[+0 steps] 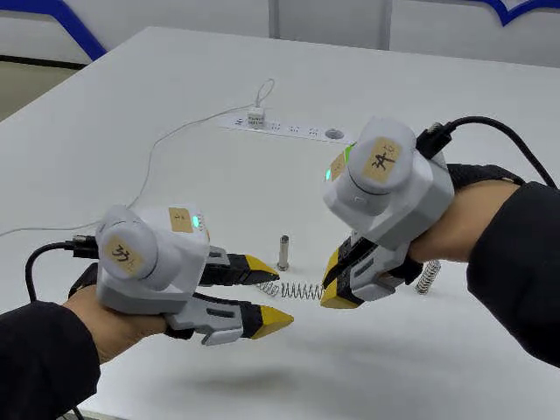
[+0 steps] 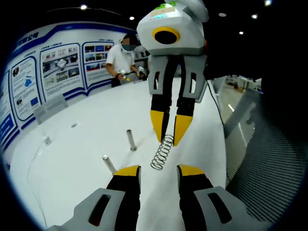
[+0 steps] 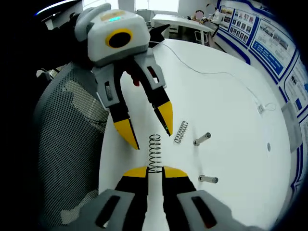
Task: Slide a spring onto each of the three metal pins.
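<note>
Right tongs (image 1: 332, 284) pinch one end of a spring (image 1: 297, 290), held level just in front of the upright pin (image 1: 283, 252). Left tongs (image 1: 269, 293) gape wide and empty, the spring's free end at their mouth, near the pin.

Setting: exhibition-style lab or office hall. Evidence: large white worktable (image 1: 157, 96) carrying a power strip (image 1: 284, 128); blue-bordered poster boards (image 2: 57, 67) along the far wall. Also a grey mesh office chair (image 3: 67, 130) and ceiling spotlights (image 2: 83, 7).

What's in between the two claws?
A spring. The right claw pinches one end, and the other end points toward the open left claw. The head view shows it.
</note>
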Demonstrator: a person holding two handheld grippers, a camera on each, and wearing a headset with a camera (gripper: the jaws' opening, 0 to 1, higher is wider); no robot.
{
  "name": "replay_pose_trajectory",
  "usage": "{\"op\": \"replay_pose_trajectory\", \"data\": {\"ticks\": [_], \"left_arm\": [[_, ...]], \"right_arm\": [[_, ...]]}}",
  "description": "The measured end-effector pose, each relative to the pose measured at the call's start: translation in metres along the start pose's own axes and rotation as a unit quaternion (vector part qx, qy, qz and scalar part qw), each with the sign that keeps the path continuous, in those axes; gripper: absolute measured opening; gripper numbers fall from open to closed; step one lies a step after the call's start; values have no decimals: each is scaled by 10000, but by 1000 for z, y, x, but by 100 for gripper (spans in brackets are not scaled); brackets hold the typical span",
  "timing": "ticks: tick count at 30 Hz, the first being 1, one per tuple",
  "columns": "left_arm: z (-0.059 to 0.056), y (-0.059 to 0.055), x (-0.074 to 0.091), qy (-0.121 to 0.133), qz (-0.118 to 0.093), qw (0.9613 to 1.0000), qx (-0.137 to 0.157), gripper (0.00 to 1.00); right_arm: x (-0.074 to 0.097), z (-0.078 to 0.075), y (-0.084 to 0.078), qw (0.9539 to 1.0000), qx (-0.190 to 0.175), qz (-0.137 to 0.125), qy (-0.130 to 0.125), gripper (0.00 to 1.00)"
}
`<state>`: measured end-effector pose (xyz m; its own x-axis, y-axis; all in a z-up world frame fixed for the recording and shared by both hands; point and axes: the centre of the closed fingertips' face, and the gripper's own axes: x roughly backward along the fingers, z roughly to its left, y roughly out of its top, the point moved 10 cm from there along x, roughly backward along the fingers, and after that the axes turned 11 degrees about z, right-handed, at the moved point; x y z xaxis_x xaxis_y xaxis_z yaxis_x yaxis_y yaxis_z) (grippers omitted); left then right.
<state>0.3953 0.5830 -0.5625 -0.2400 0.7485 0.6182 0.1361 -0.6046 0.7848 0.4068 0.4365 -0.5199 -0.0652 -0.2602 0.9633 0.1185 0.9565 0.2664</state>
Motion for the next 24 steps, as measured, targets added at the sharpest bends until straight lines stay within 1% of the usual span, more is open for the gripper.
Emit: {"op": "replay_pose_trajectory", "data": {"ticks": [7, 11, 15, 21, 24], "left_arm": [[-4, 1, -2, -54, -13, 9998, -201, 21], [-6, 1, -3, -86, -3, 9995, -292, 13], [-6, 0, -4, -90, 40, 9994, -327, 13], [-6, 0, -5, -94, 64, 9994, -336, 12], [-7, -1, -6, -117, 74, 9993, -340, 12]], "right_arm": [[-1, 4, 4, 9999, 118, 101, 54, 11], [0, 7, 6, 9998, 155, 107, 75, 11], [2, 8, 7, 9998, 187, 109, 52, 11], [10, 10, 11, 9997, 247, 18, -50, 11], [16, 9, 17, 9994, 277, -154, -116, 11]]}}
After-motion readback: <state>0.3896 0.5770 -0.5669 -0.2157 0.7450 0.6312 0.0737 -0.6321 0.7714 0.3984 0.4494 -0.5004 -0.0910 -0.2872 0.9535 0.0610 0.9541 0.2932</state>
